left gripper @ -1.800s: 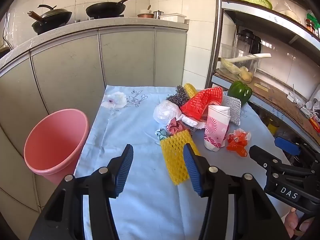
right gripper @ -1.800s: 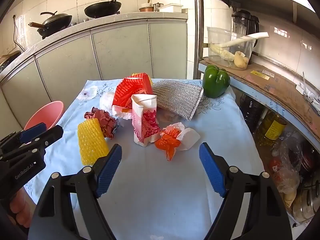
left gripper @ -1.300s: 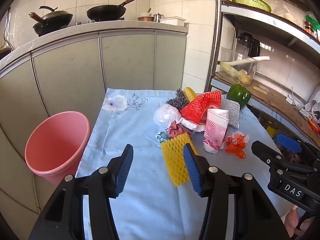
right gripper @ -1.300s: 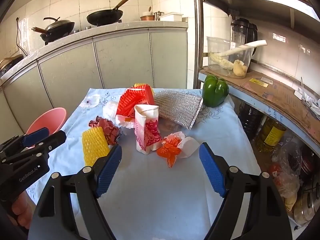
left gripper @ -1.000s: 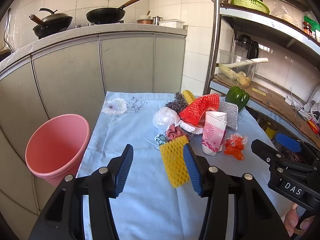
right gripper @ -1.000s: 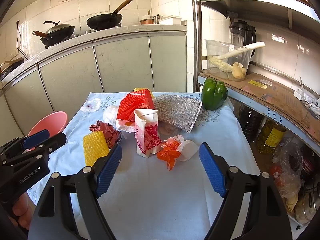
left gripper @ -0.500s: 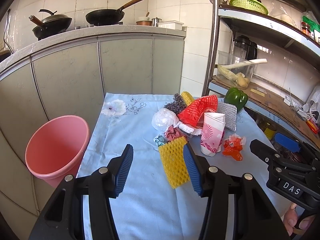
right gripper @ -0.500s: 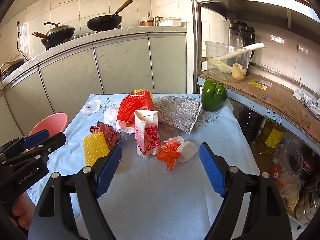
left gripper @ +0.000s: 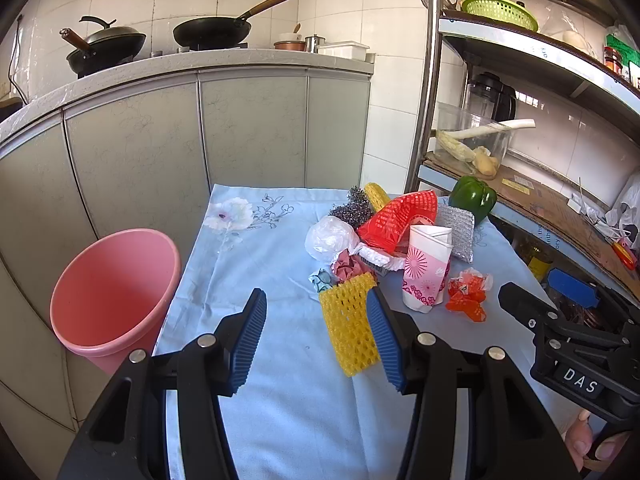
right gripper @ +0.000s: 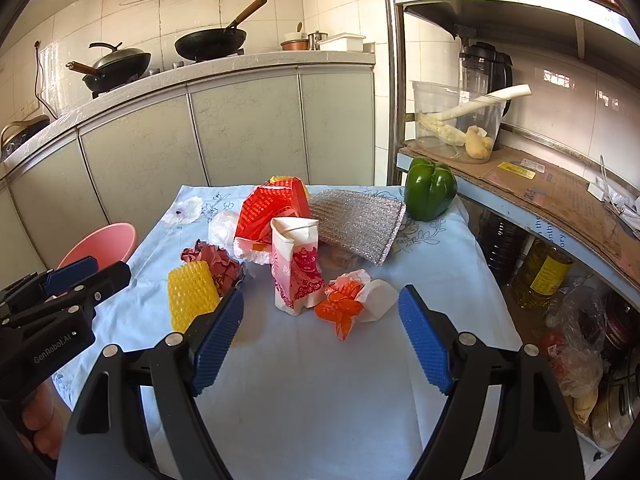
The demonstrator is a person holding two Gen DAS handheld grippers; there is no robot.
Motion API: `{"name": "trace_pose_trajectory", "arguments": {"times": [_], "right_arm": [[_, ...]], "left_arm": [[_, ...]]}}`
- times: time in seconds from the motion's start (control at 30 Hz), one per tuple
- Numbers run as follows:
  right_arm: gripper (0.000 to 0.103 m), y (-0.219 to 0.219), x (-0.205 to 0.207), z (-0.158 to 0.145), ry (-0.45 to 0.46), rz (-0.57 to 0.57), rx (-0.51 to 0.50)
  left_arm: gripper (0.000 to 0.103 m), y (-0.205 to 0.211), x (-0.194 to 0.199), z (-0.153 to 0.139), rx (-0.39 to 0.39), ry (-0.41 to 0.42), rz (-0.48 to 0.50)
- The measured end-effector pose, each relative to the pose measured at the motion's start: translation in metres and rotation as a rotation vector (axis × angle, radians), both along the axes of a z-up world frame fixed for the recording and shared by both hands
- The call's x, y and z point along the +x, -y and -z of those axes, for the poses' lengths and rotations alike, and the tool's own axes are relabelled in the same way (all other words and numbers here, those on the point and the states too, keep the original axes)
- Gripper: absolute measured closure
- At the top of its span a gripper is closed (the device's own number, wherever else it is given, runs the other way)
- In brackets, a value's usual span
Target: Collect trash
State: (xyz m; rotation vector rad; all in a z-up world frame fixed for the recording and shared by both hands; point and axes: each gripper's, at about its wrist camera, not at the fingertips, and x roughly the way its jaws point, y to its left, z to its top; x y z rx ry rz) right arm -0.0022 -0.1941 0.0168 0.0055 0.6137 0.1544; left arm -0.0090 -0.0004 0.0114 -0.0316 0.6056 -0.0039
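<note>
Left wrist view: left gripper (left gripper: 316,336) hung released, its blue pad apparently touching the yellow foam net (left gripper: 350,330); right gripper (right gripper: 320,340) gaped, released, near the orange wrapper (right gripper: 344,308).

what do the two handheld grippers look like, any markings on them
Both are black plastic with silver screws and two fingers faced with ribbed blue pads. The left gripper reads "GenRobot.AI" on its side, the right gripper "DAS". No cables or sleeves show.

Both pictures are bright and sharp, with daylight coming from the right side. The edges bend round and go black in the corners. Small soft shadows lie under the things.
</note>
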Motion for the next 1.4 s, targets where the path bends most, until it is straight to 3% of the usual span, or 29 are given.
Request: {"name": "trace_pose_trajectory", "arguments": {"times": [1.4], "right_arm": [[0.023,-0.0032,-0.0013,0.0024,0.004,-0.003,-0.003]], "left_arm": [[0.052,-0.0019,-0.0005,-0.0006,-0.003,0.002,0.000]]}}
